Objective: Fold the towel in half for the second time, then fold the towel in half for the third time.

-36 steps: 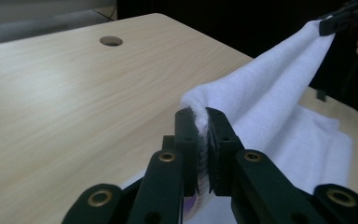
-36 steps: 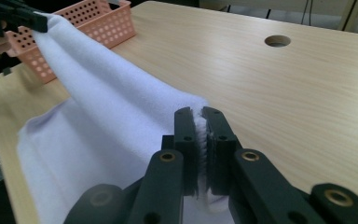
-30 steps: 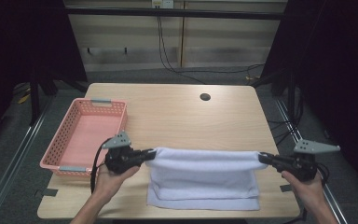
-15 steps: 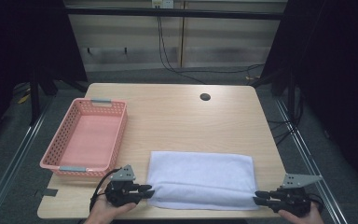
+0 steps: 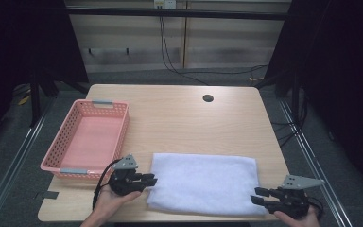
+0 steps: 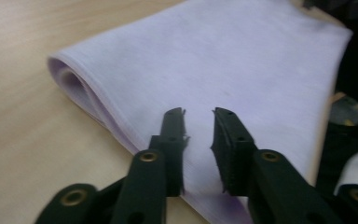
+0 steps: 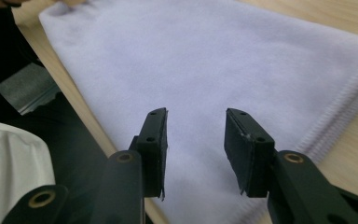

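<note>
Your left gripper (image 5: 146,179) and right gripper (image 5: 260,196) fingers, just parted, stand released at the folded towel (image 5: 203,182) ends.

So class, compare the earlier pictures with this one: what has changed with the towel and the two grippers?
Both grippers carried the towel's lifted far edge toward the person, folding it in half, and let go. The left gripper and right gripper have just been opening, the towel lying under their jaws. The pink basket stayed put.

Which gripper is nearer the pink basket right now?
Left. The left gripper sits just below the pink basket's near corner, at the towel's left edge; the right gripper is across the towel at its right corner.
</note>
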`<state>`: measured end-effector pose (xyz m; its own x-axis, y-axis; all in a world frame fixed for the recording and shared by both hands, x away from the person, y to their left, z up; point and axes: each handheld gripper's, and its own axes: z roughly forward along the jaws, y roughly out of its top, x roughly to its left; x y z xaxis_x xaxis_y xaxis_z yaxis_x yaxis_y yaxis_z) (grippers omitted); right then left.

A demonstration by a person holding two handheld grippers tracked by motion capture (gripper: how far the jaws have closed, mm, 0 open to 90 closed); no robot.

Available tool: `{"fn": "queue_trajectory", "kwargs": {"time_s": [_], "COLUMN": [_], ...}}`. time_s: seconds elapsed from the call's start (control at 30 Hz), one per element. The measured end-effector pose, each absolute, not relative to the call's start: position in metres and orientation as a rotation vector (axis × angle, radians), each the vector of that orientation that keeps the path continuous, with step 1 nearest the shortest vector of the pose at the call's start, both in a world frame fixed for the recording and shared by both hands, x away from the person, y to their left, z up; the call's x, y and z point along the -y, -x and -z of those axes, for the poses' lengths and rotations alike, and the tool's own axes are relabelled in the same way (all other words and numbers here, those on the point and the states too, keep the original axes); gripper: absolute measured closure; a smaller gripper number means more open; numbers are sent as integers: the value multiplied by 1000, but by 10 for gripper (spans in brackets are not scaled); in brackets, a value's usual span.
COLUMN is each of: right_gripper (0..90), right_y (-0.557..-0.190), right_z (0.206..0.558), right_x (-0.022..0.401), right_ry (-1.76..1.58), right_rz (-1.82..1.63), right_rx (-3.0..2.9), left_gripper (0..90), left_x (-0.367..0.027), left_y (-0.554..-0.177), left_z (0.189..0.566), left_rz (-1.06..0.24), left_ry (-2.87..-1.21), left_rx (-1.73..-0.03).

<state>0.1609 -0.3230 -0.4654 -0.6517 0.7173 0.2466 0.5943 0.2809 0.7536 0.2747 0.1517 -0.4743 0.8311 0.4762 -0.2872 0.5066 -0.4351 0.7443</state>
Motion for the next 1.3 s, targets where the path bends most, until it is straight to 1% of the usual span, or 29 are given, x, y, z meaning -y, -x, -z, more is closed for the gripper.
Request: {"fn": "queue_trajectory", "kwargs": {"time_s": [0.07,0.13,0.2,0.3,0.33,0.37,0.43,0.5,0.73,0.77,0.8,0.83,0.97,1.0,1.13,1.17,1.23,1.3], "right_gripper": [602,598,598,585,577,568,535,527,472,486,509,541,571,591,595,601,605,597], "right_y": [-162,-167,-171,-178,-180,-183,-190,-195,-209,-210,-211,-212,-214,-216,-217,-216,-215,-213], "right_z": [468,471,472,473,473,475,478,481,489,490,490,491,491,491,490,491,490,490], "right_x": [318,308,301,281,274,266,252,236,207,206,208,209,222,225,235,239,247,256], "right_ry": [-1233,-1229,-1235,-1208,-1198,-1184,-1197,-1171,-1157,-1143,-1159,-1159,-1170,-1185,-1190,-1184,-1188,-1190], "right_rz": [-1302,-1262,-1276,-1272,-1275,-1283,-1263,-1247,-1185,-1175,-1168,-1178,-1154,-1158,-1124,-1123,-1116,-1082], "right_rx": [-2401,-2422,-2421,-2449,-2465,-2481,-2529,-2574,-2624,-2632,-2635,-2630,-2613,-2613,-2590,-2596,-2590,-2576], "left_gripper": [762,741,723,717,698,708,734,724,703,704,705,704,653,648,645,651,651,650], "left_x": [-148,-141,-136,-130,-128,-127,-127,-128,-126,-126,-125,-124,-118,-115,-111,-107,-103,-98], "left_y": [-281,-292,-302,-315,-318,-320,-323,-322,-319,-319,-321,-322,-322,-322,-319,-318,-316,-308], "left_z": [476,481,484,490,492,493,497,497,499,499,500,500,501,500,499,498,498,496], "left_rz": [31,56,19,68,76,57,70,74,51,51,71,63,63,63,36,43,97,97], "left_ry": [-2113,-2133,-2153,-2156,-2160,-2165,-2156,-2156,-2160,-2160,-2137,-2137,-2129,-2132,-2157,-2167,-2157,-2198], "left_rx": [-730,-709,-722,-751,-756,-770,-786,-774,-764,-764,-779,-781,-779,-773,-752,-746,-778,-712]}}
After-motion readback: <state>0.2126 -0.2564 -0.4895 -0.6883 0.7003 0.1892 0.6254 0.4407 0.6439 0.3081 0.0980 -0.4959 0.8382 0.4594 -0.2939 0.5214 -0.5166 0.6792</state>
